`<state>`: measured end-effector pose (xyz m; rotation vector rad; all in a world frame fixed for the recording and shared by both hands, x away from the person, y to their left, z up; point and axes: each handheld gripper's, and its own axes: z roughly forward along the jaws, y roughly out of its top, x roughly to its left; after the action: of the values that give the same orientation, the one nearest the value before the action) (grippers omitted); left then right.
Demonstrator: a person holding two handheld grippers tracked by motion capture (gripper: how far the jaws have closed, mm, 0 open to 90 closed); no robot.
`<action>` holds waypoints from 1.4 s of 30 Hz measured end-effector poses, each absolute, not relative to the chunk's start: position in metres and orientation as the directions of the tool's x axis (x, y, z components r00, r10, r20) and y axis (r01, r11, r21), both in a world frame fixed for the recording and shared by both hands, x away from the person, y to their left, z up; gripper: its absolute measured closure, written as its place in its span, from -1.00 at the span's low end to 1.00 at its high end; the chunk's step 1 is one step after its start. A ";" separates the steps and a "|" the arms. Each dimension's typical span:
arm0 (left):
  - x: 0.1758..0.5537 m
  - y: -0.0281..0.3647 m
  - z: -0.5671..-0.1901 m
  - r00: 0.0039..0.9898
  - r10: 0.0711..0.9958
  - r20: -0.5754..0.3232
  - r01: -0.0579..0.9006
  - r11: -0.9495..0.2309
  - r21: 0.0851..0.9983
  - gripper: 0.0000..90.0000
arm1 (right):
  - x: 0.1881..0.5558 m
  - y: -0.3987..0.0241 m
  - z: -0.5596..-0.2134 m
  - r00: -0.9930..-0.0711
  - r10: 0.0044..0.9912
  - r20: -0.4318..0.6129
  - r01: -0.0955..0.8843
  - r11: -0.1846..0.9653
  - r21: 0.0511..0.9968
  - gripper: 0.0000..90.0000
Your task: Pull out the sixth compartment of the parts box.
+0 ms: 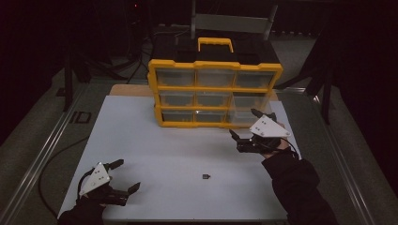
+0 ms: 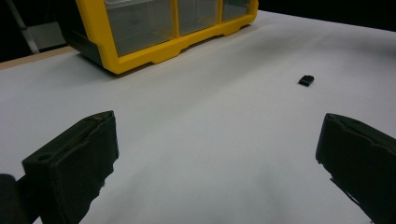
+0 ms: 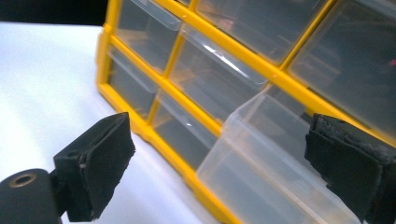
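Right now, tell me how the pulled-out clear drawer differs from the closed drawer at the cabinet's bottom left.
The pulled-out drawer juts forward from the right column of the yellow organizer cabinet; the bottom-left drawer sits flush in its frame. The pulled-out drawer lies just in front of the open right gripper; the bottom-left drawer has no gripper near. Both are clear plastic; contents are too dim to tell.

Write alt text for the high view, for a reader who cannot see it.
A yellow drawer organizer stands at the far side of a white table, one clear drawer at its lower right pulled out. The right tool hangs open just before that drawer. The left tool sits open at the near left, and a small black part lies between them.
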<state>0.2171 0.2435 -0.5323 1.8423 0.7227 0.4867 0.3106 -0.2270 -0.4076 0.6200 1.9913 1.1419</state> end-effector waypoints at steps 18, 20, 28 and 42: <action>0.217 0.243 -0.532 0.736 0.677 -0.004 0.253 -0.270 0.929 -0.99 | 0.291 -0.239 -0.445 -0.633 0.722 -0.278 0.060 0.404 0.913 -0.83; 0.217 0.243 -0.532 0.736 0.677 -0.004 0.253 -0.270 0.929 -0.99 | 0.289 -0.242 -0.449 -0.635 0.725 -0.266 0.071 0.397 0.915 -0.83; 0.217 0.243 -0.533 0.735 0.678 -0.006 0.255 -0.268 0.929 -0.99 | 0.282 -0.249 -0.468 -0.648 0.730 -0.218 0.107 0.370 0.923 -0.83; 0.217 0.243 -0.533 0.736 0.677 -0.008 0.256 -0.267 0.929 -0.99 | 0.272 -0.257 -0.495 -0.675 0.715 -0.182 0.146 0.371 0.917 -0.82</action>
<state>0.2174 0.2432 -0.5326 1.8431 0.7250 0.4814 0.2719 -0.2571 -0.4948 0.7405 2.0652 1.2979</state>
